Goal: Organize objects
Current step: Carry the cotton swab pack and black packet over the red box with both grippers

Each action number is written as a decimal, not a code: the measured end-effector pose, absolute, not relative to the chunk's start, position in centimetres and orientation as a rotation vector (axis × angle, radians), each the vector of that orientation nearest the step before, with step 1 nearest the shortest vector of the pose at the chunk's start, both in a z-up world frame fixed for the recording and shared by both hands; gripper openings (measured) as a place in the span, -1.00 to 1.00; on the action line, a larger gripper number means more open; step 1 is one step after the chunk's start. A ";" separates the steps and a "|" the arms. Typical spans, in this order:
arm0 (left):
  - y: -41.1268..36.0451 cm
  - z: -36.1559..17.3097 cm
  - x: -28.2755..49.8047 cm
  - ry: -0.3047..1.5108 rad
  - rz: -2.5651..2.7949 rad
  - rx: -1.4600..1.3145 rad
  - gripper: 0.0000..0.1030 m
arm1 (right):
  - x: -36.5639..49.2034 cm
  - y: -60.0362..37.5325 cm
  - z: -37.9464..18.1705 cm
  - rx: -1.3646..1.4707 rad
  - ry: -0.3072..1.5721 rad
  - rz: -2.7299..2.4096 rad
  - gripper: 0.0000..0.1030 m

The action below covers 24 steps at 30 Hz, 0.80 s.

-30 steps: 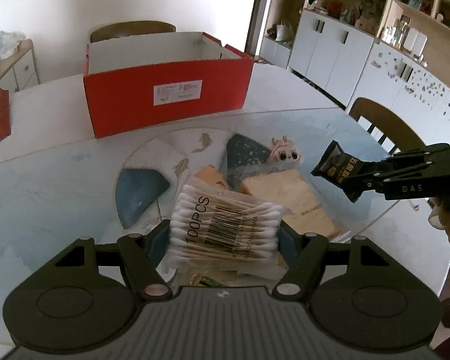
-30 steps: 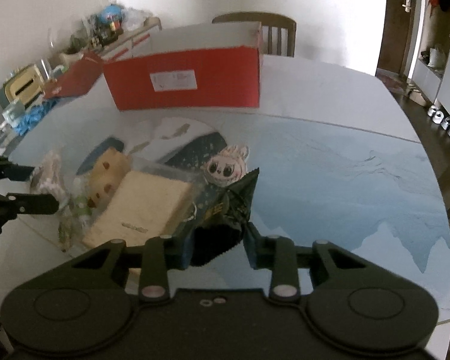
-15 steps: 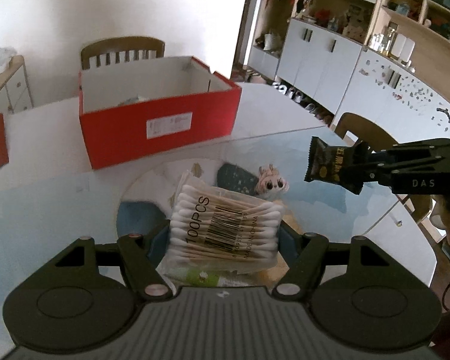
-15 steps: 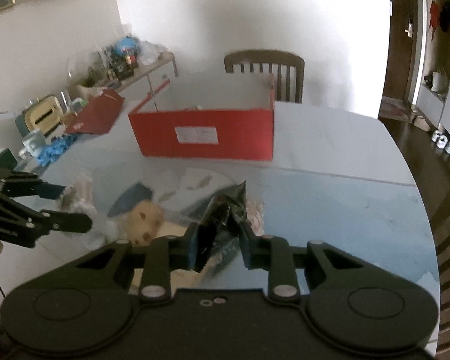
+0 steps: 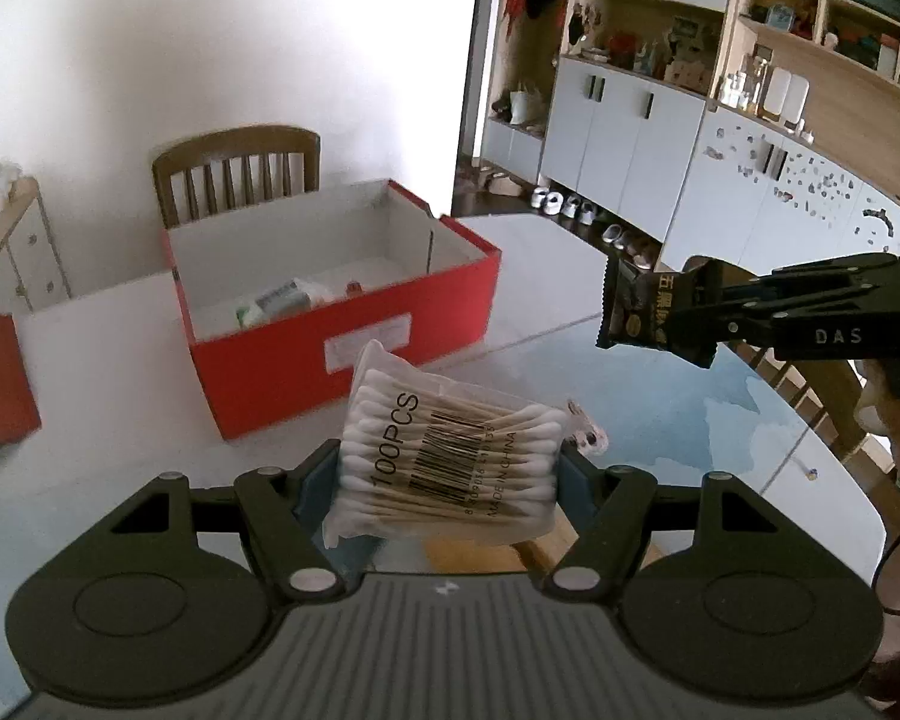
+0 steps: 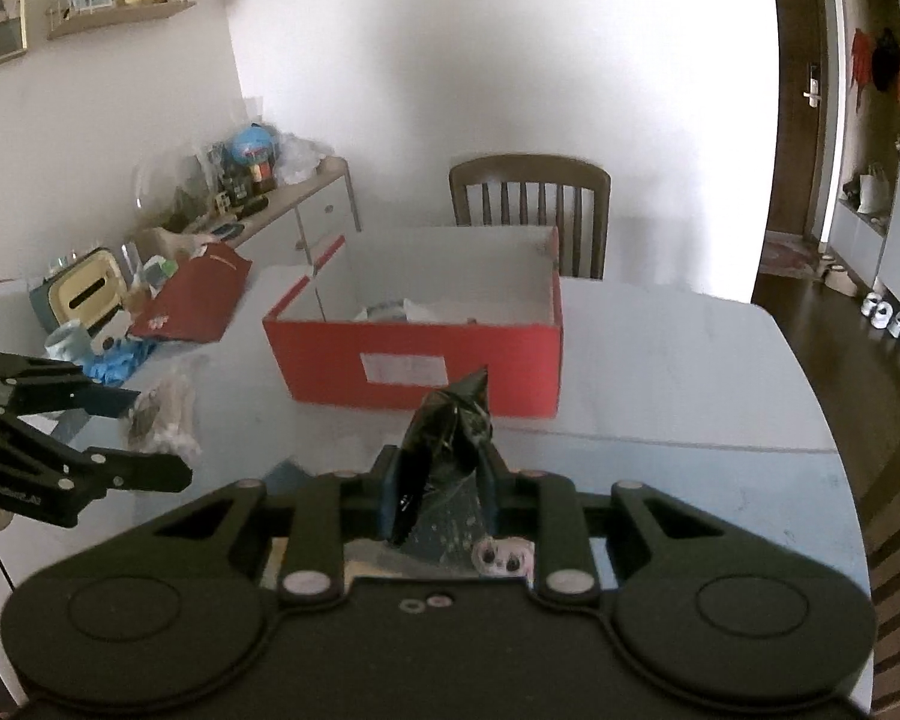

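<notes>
My left gripper is shut on a clear bag of cotton swabs marked 100PCS and holds it above the table. My right gripper is shut on a dark snack packet, also raised; the packet shows in the left wrist view at the right. An open red shoebox stands on the table ahead of both grippers, with a few small items inside. It also shows in the right wrist view.
A small pink plush face lies on the table below my right gripper. The red box lid leans at the left by a cluttered sideboard. A wooden chair stands behind the box. White cabinets line the right.
Both grippers have risen from the pile on the table and moved toward the red box, each carrying its item. The box interior has come into view.
</notes>
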<state>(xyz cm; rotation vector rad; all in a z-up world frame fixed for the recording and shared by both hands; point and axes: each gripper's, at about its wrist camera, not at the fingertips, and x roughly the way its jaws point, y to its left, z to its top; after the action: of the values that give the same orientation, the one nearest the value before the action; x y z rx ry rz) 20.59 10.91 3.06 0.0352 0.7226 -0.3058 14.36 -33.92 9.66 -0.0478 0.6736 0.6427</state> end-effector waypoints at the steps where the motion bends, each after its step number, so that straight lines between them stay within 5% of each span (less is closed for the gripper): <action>1: 11.1 3.3 21.0 0.719 -0.307 0.044 0.40 | 14.6 -33.6 9.9 -0.051 0.670 0.646 -0.51; 24: 14.8 5.2 35.8 0.714 -0.321 0.205 0.40 | 25.4 -26.5 12.1 -0.080 0.666 0.593 -0.51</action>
<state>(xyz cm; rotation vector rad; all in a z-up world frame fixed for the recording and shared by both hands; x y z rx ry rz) 35.81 14.77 5.22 0.2049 0.7138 -0.3211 25.36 -26.51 12.07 -0.0804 0.6661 0.5929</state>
